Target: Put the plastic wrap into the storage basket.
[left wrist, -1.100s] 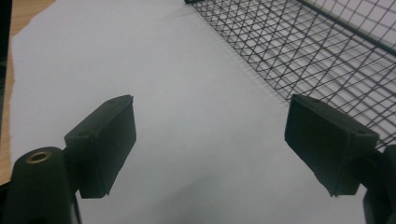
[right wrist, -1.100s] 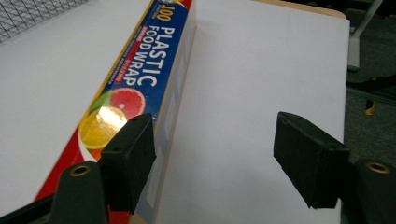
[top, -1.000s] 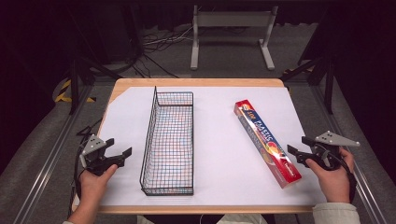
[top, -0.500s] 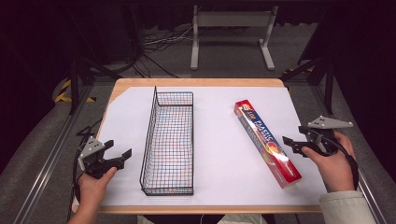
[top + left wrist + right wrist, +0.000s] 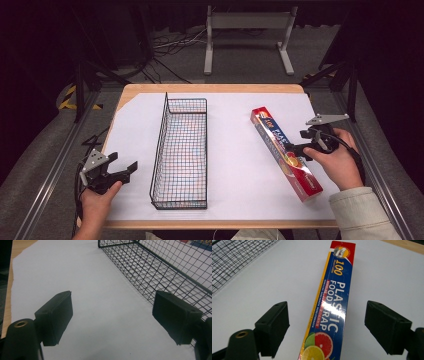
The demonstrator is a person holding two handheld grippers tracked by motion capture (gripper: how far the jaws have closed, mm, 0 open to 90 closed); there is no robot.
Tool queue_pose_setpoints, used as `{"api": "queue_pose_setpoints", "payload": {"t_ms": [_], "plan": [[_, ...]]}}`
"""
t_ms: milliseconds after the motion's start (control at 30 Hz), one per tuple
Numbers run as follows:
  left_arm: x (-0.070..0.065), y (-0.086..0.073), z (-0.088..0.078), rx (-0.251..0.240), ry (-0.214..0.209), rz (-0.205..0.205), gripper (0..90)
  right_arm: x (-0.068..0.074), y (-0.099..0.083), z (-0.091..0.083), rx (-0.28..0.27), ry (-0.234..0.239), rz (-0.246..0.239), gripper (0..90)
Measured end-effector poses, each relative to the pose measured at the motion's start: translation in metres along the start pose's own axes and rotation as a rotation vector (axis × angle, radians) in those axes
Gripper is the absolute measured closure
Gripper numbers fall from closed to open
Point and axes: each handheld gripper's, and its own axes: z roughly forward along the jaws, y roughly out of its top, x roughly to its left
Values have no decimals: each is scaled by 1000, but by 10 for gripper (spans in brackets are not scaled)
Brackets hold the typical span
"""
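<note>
The plastic food wrap box lies flat on the white sheet that covers the table, on its right half, set at a slant with its red end toward the far edge. It is well apart from the wire basket, which stands empty near the middle of the sheet. Nothing has been lifted or moved into the basket yet; judged from this layout, the whole transfer of the box is still to do, and the work stands at the approach step.

Your right tool is over the box near its middle. In the right gripper view the box runs up between the two jaws, which stand wide apart on either side of it and touch neither face. No grasp is made.

Your left tool rests at the near left corner of the sheet, beside the basket, jaws spread wide and holding nothing. In the left gripper view the basket's wire wall runs close past the jaw on that view's right.

Compared with the frame one second earlier, your right tool has moved from the near right edge of the table inward and forward to the box. The box, the basket and your left tool have kept their places.
</note>
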Motion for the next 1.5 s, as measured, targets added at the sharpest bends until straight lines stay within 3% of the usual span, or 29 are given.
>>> {"api": "queue_pose_setpoints", "payload": {"t_ms": [300, 400, 600, 700, 867, 1233, 1367, 1500], "plan": [[1, -2, 0, 2, -2, -4, 173, 3, 14, 19, 53, 14, 35, 178], [0, -2, 0, 0, -2, -4, 173, 2, 15, 26, 62, 38, 77, 172], [-1, -2, 2, 5, -6, -3, 173, -4, 15, 42, 124, -3, 115, 169], [-1, -2, 2, 8, -6, 1, 172, -6, 12, 50, 158, -14, 116, 164], [-3, -1, 1, 13, 15, 41, 170, -7, 9, 60, 180, -16, 127, 154], [0, -3, 3, 15, -1, 6, 167, -6, 2, 84, 272, -78, 124, 138], [-2, -3, 2, 16, 13, 33, 167, -2, 2, 90, 306, -115, 100, 144], [-3, -5, 1, 19, 20, 42, 165, -1, 2, 98, 341, -116, 104, 157]]}}
